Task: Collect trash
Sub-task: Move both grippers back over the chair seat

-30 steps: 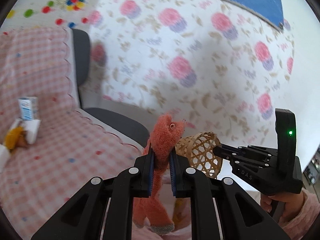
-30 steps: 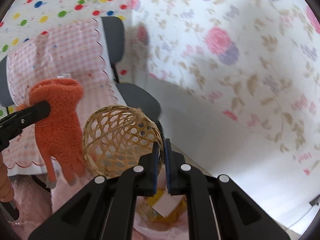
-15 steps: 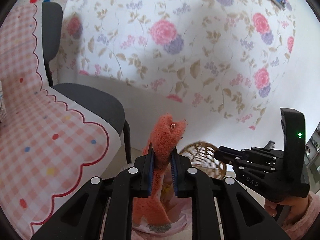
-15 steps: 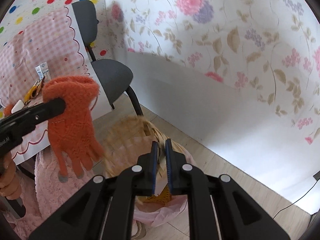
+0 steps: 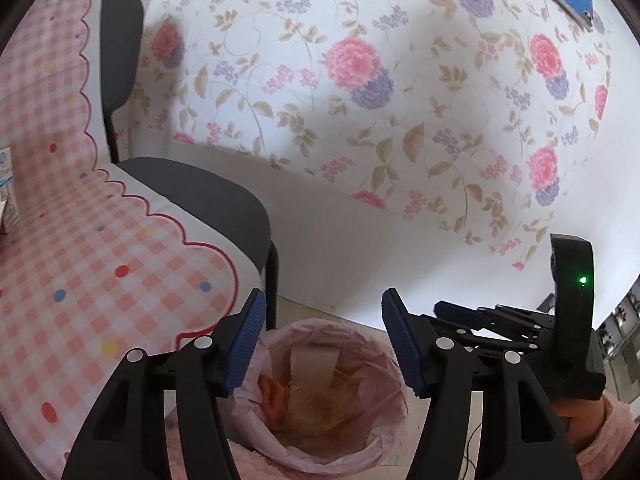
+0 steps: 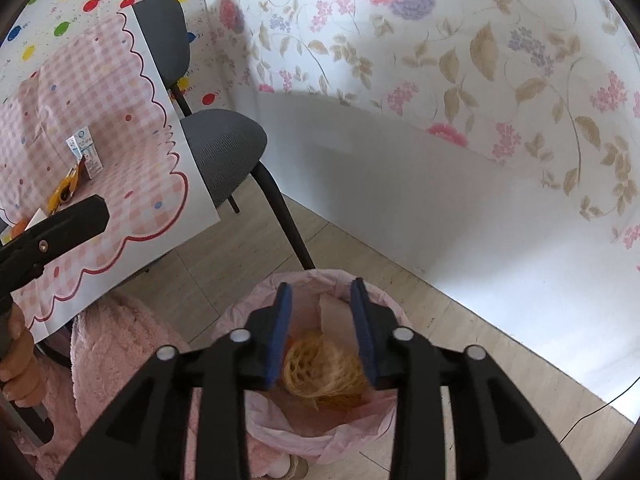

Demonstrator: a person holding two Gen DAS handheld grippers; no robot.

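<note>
2 blue-padded fingers of the left gripper [image 5: 322, 340] stand wide apart in the left wrist view, holding nothing, above a pink plastic-lined trash bin [image 5: 384, 436] on the floor. Inside the bin lie an orange knitted glove [image 5: 272, 394], a blurred woven straw ball [image 5: 320, 404] and a tan piece of paper [image 5: 314, 360]. The right gripper [image 5: 444, 312] reaches in from the right. A dark grey chair [image 5: 208, 196] stands beside the pink checked tablecloth [image 5: 80, 248].

In the right wrist view, the right gripper [image 6: 322, 322] is moderately open and empty over the same bin [image 6: 256, 308], the straw ball [image 6: 324, 372] lying below between its fingers. On the table [image 6: 120, 152] stand a small white carton [image 6: 85, 151] and a yellow wrapper [image 6: 64, 192].
</note>
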